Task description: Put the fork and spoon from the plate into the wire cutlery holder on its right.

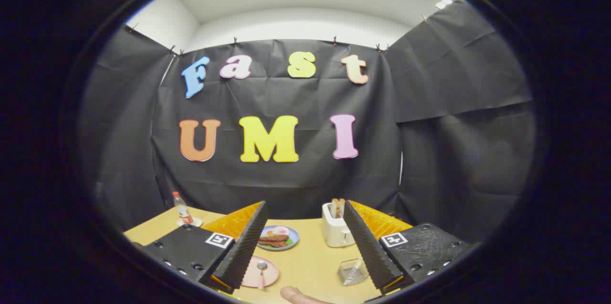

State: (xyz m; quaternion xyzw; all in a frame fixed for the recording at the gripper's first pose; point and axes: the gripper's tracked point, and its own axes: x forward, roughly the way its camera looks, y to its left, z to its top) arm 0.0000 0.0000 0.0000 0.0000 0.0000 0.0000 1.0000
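A pink plate (267, 273) lies on the wooden table just inside my left finger, with a spoon (261, 269) on it, bowl pointing away from me. The fork is hidden or too small to make out. The wire cutlery holder (353, 271) stands to the plate's right, close to my right finger. My gripper (305, 246) hovers above the table with its fingers (246, 246) wide apart and nothing between them; plate and holder sit below and between the fingers.
Beyond the fingers stand a blue plate of food (278, 237) and a white toaster (335, 230) holding toast. A water bottle (181, 209) stands at the far left of the table (310, 261). A fingertip (296, 296) shows at the near edge.
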